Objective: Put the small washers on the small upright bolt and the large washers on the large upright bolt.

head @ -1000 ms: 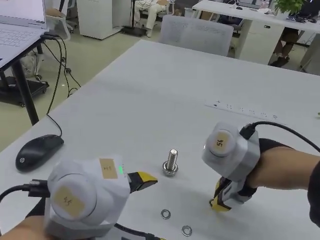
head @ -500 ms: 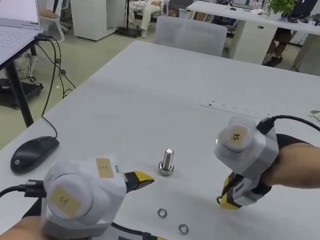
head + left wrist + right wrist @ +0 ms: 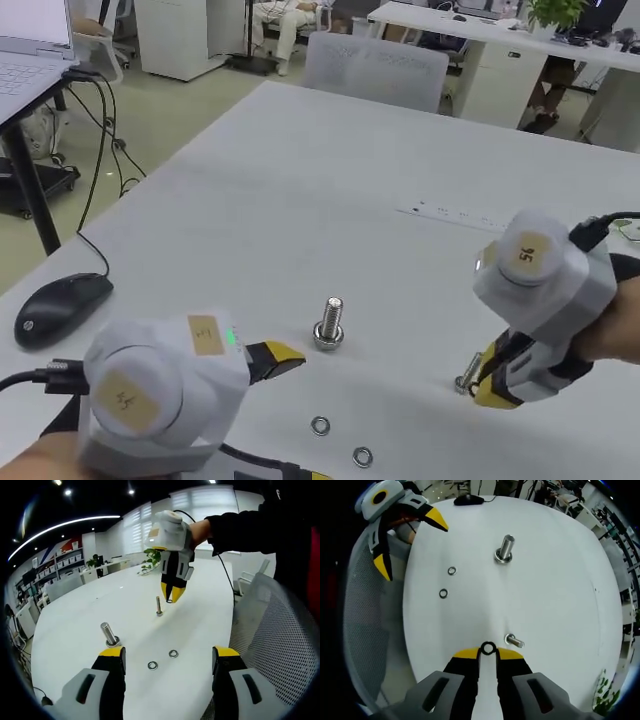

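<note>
Washer (image 3: 488,648) sits pinched in the right gripper (image 3: 488,655) just beside the small bolt (image 3: 514,641), while the left gripper (image 3: 169,652) gapes wide near two loose washers (image 3: 320,426).

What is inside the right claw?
A washer, pinched between the shut tips of the right claw, close beside the small bolt. The washer's lower edge is covered by the tips.

Head view looks down across the table (image 3: 300,190); both gripper views face each other low, sharing the large bolt (image 3: 329,324).
</note>
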A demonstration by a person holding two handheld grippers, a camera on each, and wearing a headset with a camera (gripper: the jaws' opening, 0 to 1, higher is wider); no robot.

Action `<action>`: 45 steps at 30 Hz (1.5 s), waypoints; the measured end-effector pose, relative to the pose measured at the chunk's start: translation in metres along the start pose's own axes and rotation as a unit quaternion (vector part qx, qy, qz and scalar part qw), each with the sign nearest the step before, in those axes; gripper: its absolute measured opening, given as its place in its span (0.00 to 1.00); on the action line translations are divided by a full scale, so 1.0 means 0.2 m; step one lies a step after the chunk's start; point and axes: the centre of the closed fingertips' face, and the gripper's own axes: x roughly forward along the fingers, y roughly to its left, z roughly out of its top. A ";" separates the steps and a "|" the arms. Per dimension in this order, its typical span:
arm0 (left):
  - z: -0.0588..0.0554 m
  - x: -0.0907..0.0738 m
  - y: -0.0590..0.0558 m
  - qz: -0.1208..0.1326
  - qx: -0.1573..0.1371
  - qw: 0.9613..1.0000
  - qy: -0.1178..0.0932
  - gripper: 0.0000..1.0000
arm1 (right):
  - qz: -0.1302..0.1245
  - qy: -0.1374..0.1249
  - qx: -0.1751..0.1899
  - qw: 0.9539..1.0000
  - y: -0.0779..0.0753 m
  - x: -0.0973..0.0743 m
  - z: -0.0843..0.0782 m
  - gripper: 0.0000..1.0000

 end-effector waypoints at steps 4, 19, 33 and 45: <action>0.00 0.00 0.00 -0.001 0.000 1.000 0.000 0.70 | -0.010 -0.004 0.006 1.000 -0.05 -0.04 -0.01 0.13; 0.00 0.01 0.01 0.001 -0.002 1.000 0.002 0.70 | -0.033 0.000 0.004 0.999 -0.16 -0.05 0.00 0.13; -0.03 0.01 0.02 0.005 -0.009 1.000 0.007 0.70 | -0.024 0.003 -0.004 1.000 -0.17 0.01 0.02 0.13; -0.04 0.00 0.02 0.006 -0.011 1.000 0.011 0.69 | -0.015 0.007 -0.005 1.000 -0.17 0.04 0.01 0.13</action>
